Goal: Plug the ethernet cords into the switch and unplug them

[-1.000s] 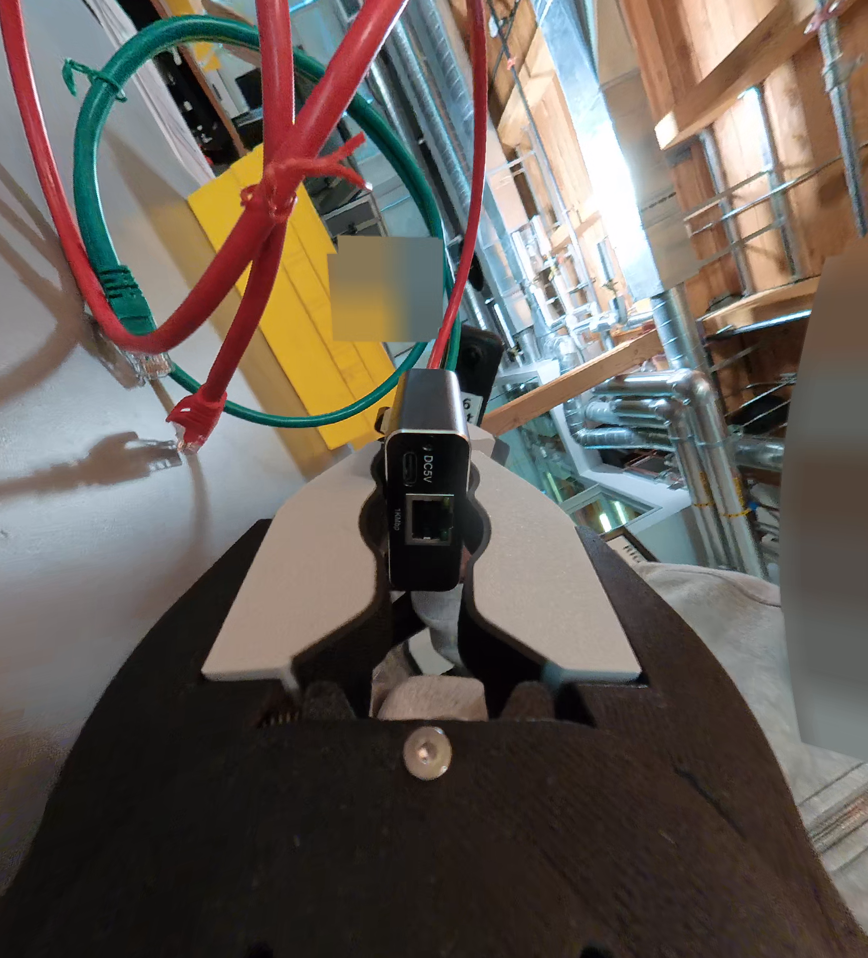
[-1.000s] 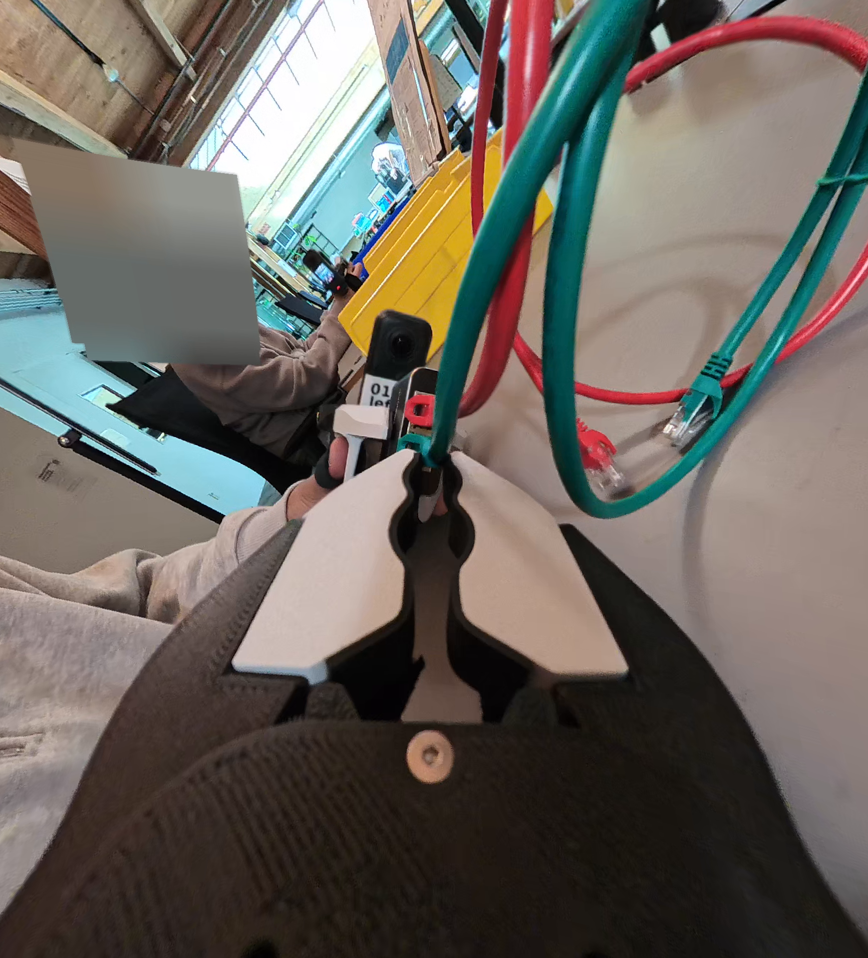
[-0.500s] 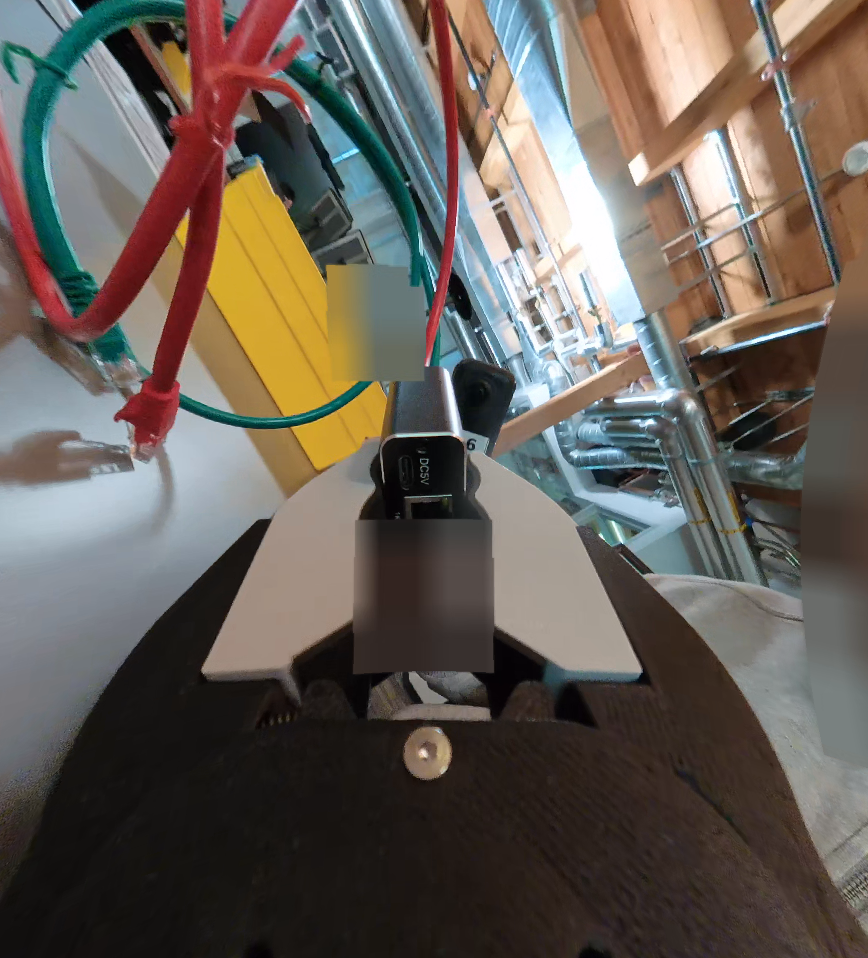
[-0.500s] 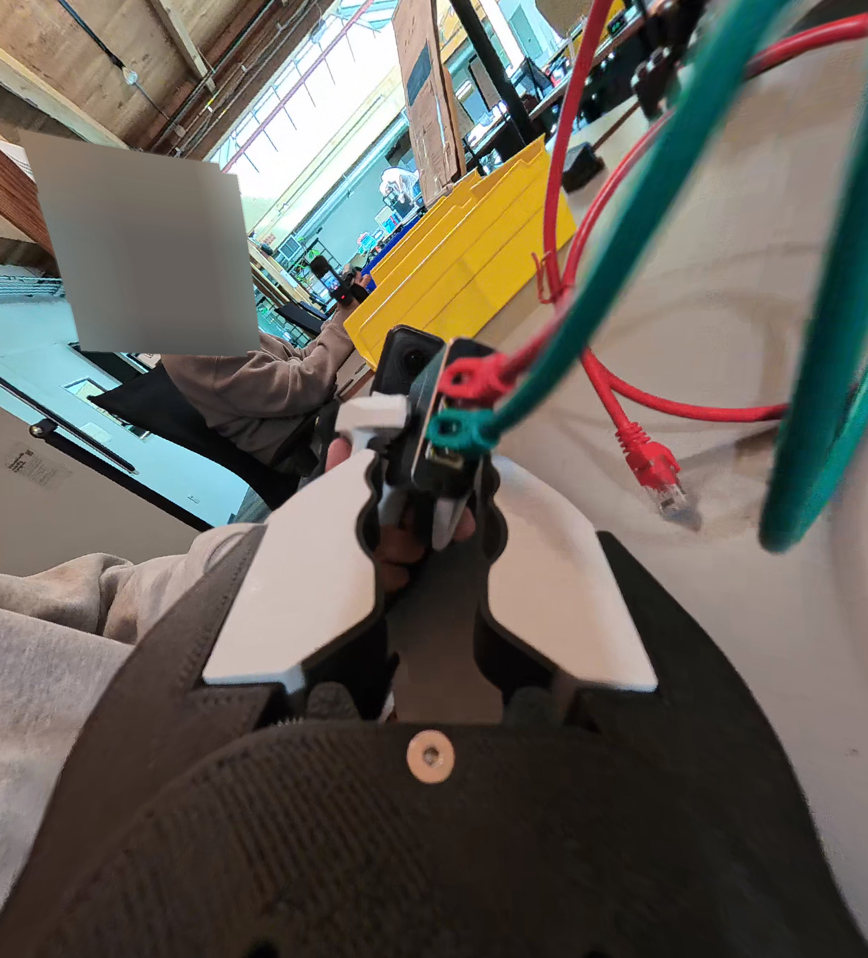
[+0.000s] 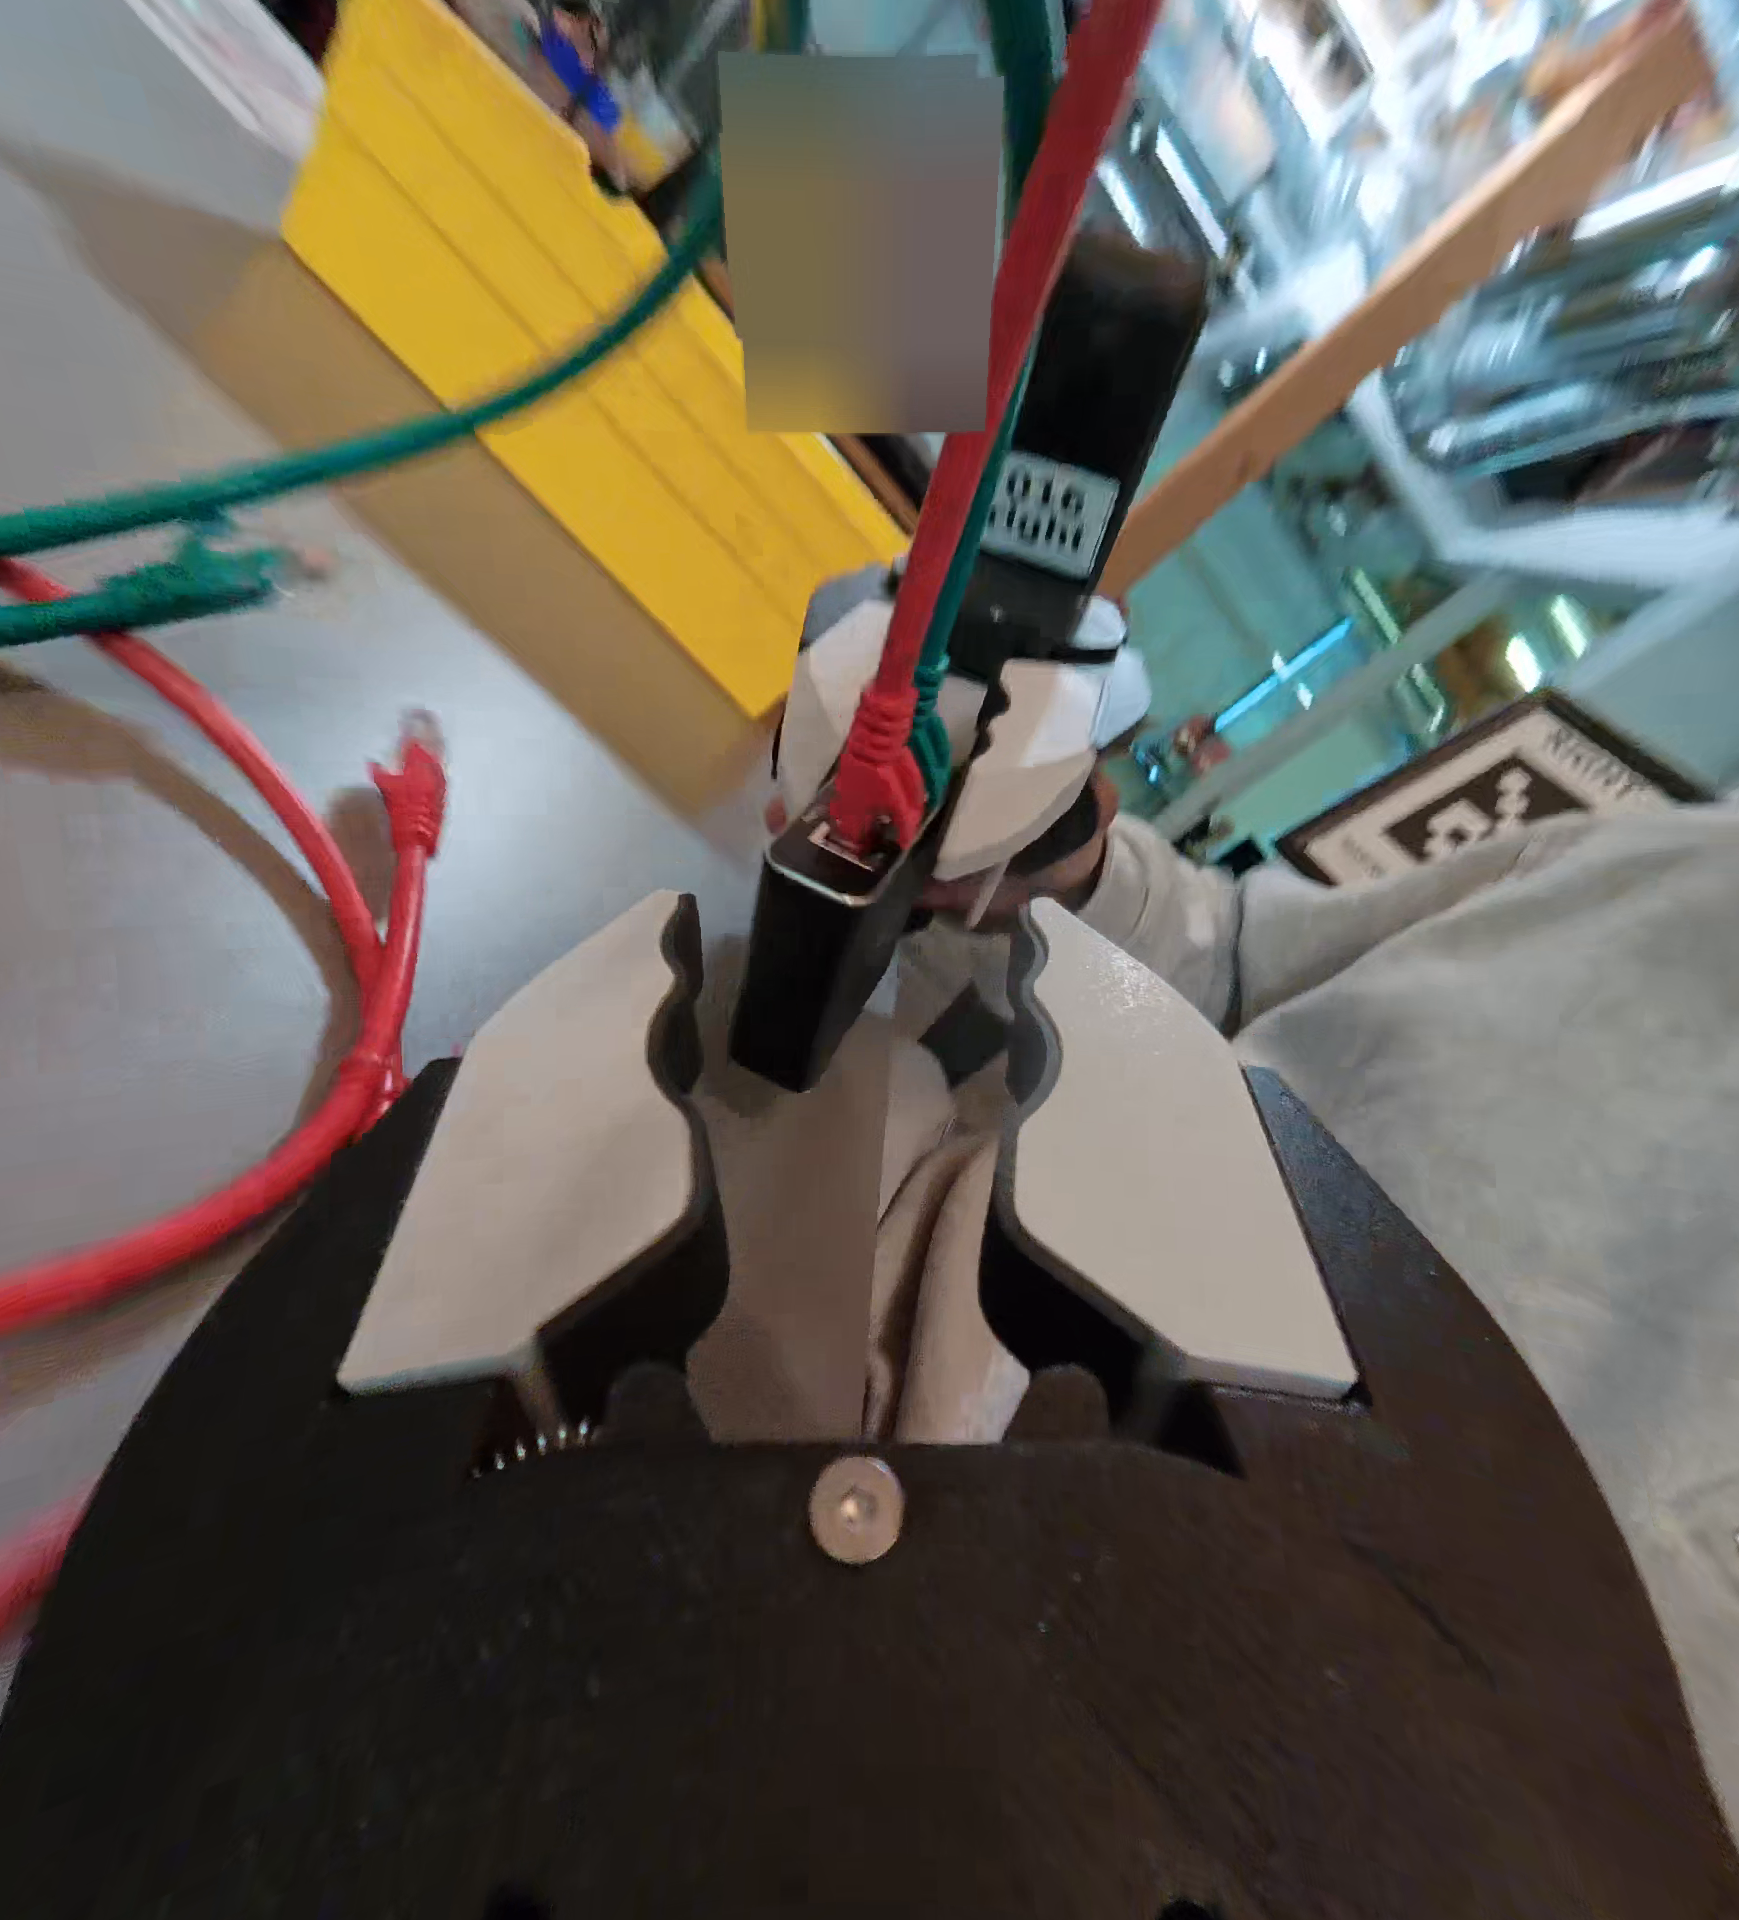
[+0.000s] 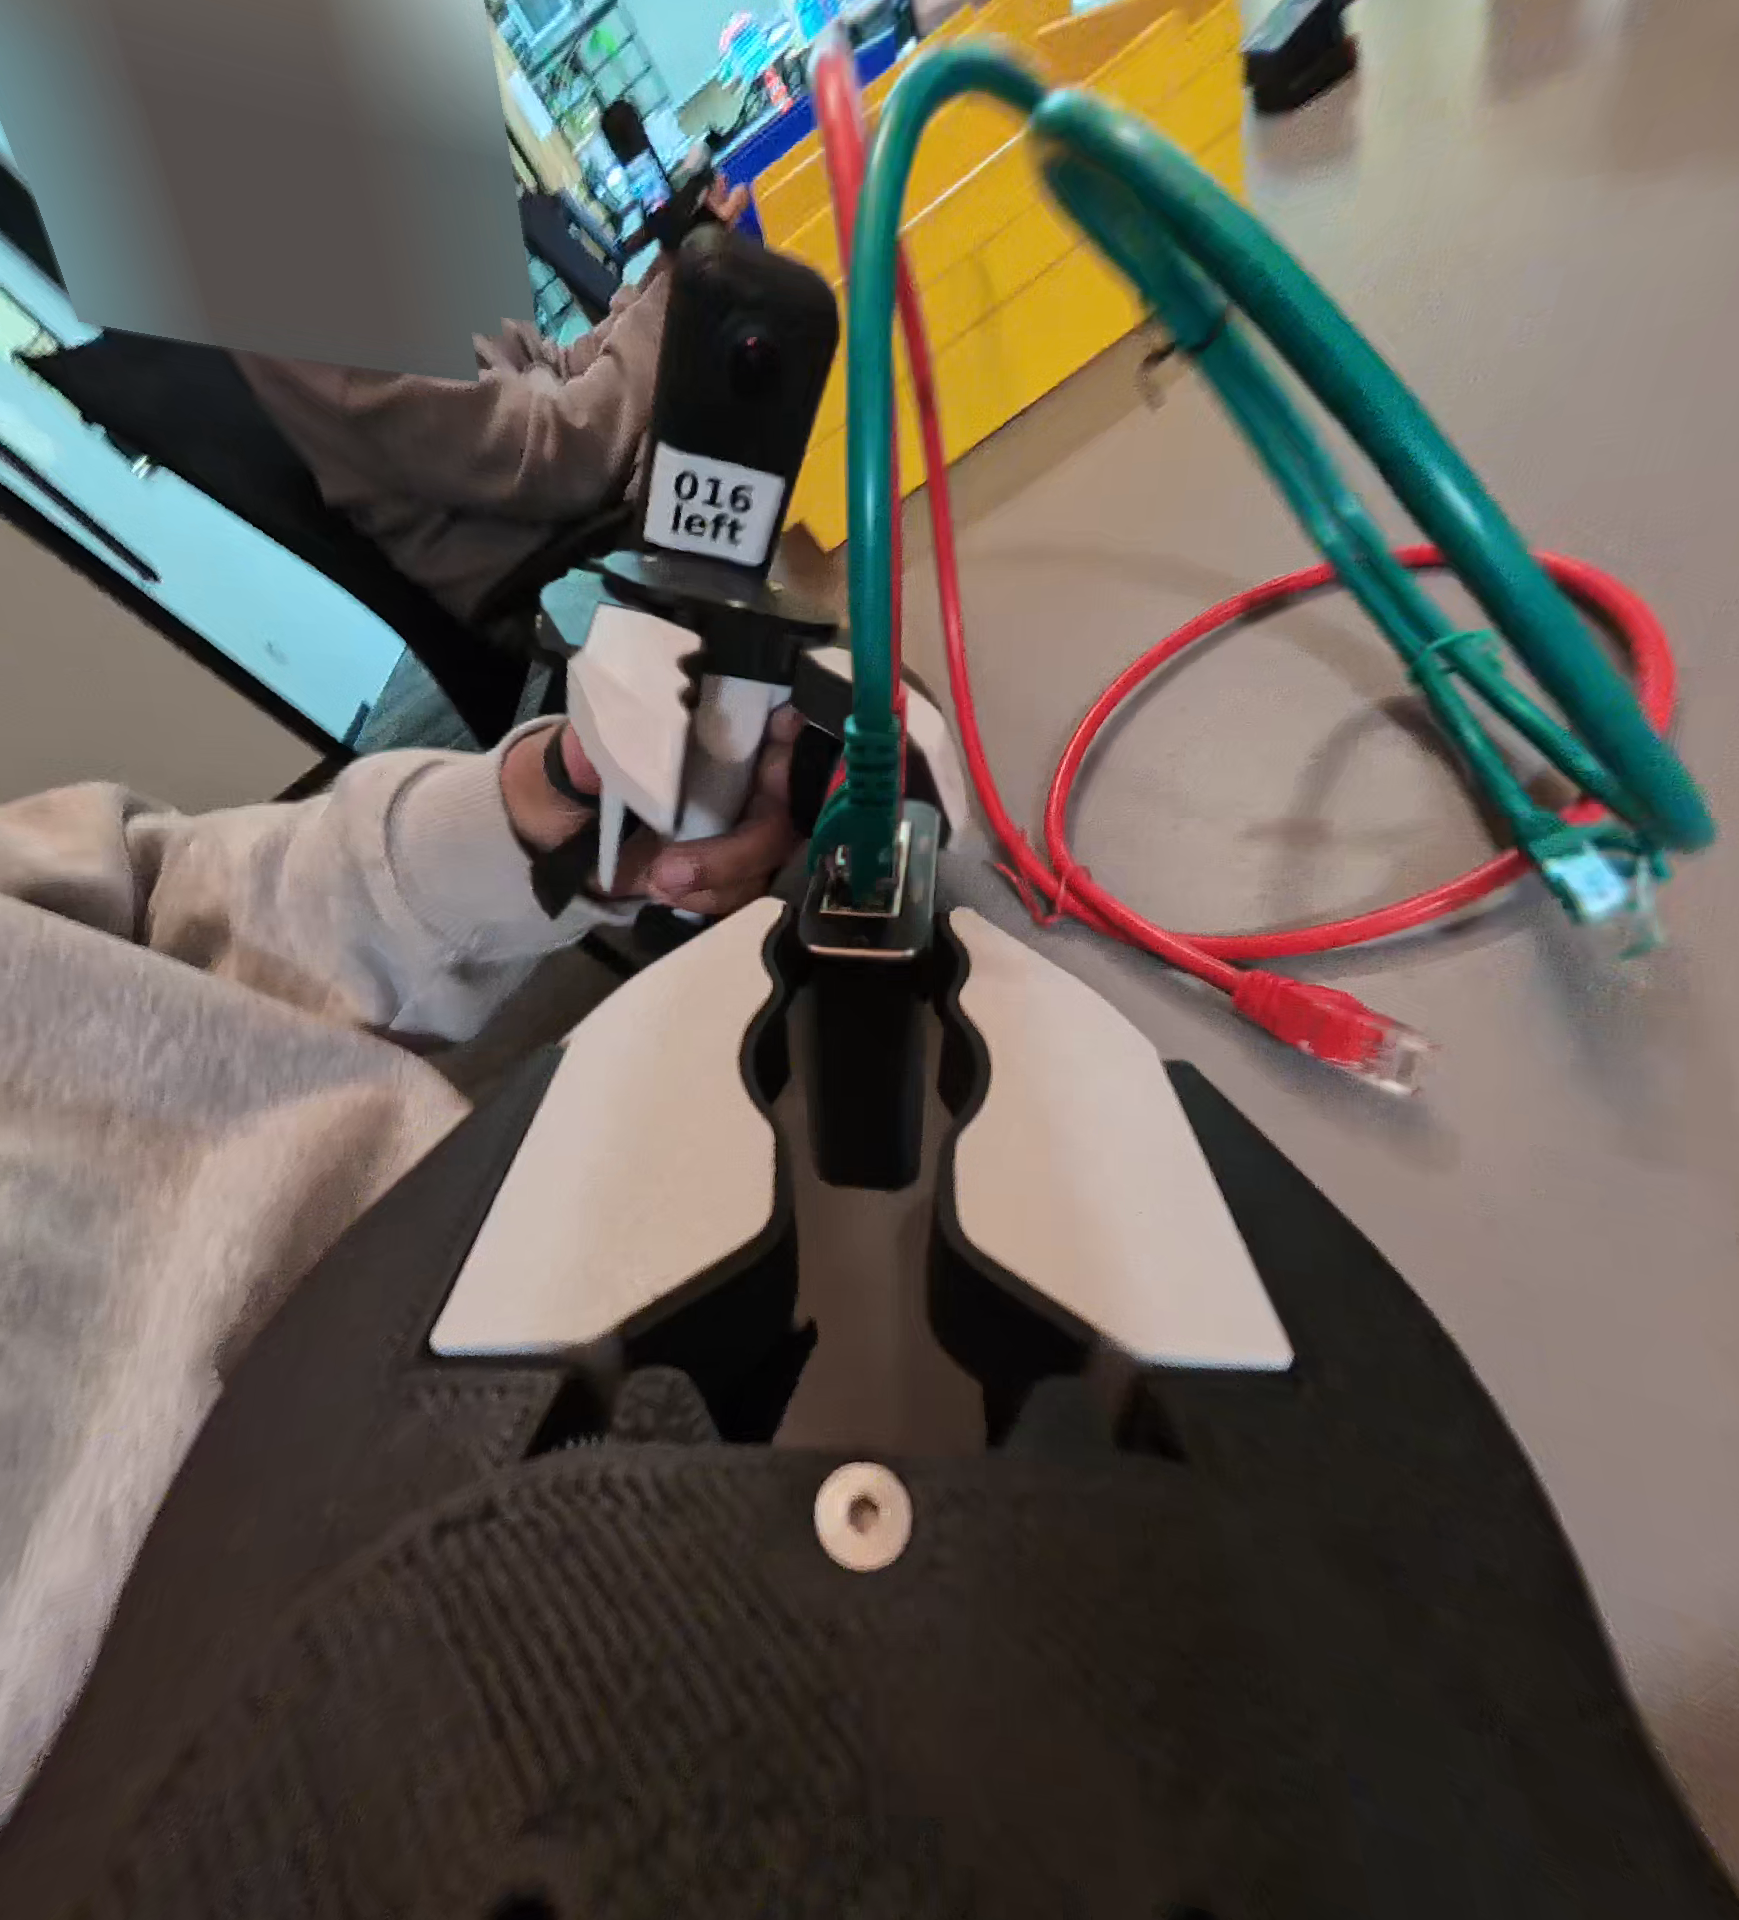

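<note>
The small black switch (image 6: 865,1039) stands between the fingers of my right gripper (image 6: 865,914), which press on both of its sides. A green plug (image 6: 860,821) sits in its top port, and a red plug (image 5: 870,779) sits in the port beside it. My left gripper (image 5: 854,914) is open wide, and the switch (image 5: 823,966) leans in the gap without being pinched. The left gripper also shows in the right wrist view (image 6: 657,727), just left of the switch. The loose red plug (image 6: 1332,1029) and the loose green plug (image 6: 1582,873) hang near the table.
The grey table (image 6: 1467,1247) carries the looped red and green cords. Yellow bins (image 5: 532,312) stand at the far edge. A person's sleeve (image 6: 169,987) fills the left of the right wrist view. Another person sits farther back.
My left gripper has opened and let go of the switch. My right gripper released the green plug, opened, and now closes around the switch. Both views have swung down towards the table.
</note>
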`<control>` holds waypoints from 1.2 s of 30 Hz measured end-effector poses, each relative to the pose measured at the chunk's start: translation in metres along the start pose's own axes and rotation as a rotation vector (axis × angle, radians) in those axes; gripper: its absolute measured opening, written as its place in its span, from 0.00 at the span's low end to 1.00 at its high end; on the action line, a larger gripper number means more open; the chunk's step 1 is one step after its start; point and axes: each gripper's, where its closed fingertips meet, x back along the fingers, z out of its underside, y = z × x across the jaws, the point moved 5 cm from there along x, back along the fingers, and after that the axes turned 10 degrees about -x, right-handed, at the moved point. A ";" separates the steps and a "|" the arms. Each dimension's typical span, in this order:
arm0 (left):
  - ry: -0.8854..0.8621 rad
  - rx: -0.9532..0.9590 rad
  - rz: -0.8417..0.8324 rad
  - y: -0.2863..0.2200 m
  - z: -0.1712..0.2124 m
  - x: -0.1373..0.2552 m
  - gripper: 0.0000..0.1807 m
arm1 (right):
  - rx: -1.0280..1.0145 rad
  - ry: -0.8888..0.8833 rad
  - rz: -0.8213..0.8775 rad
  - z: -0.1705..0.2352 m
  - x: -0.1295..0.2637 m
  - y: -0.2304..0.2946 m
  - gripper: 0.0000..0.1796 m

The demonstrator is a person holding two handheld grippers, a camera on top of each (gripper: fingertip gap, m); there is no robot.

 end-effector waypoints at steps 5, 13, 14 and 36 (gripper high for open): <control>-0.012 0.010 0.083 -0.009 0.002 -0.007 0.22 | -0.050 0.014 -0.090 0.000 0.001 0.007 0.13; -0.020 0.042 0.101 -0.009 0.003 -0.008 0.14 | -0.096 0.026 -0.150 0.005 -0.007 0.013 0.13; -0.028 0.040 0.090 -0.009 0.001 -0.007 0.14 | -0.101 -0.006 -0.146 0.003 -0.007 0.012 0.13; -0.595 0.418 0.139 -0.006 -0.021 0.014 0.14 | 0.906 -0.195 0.595 -0.003 -0.034 0.039 0.38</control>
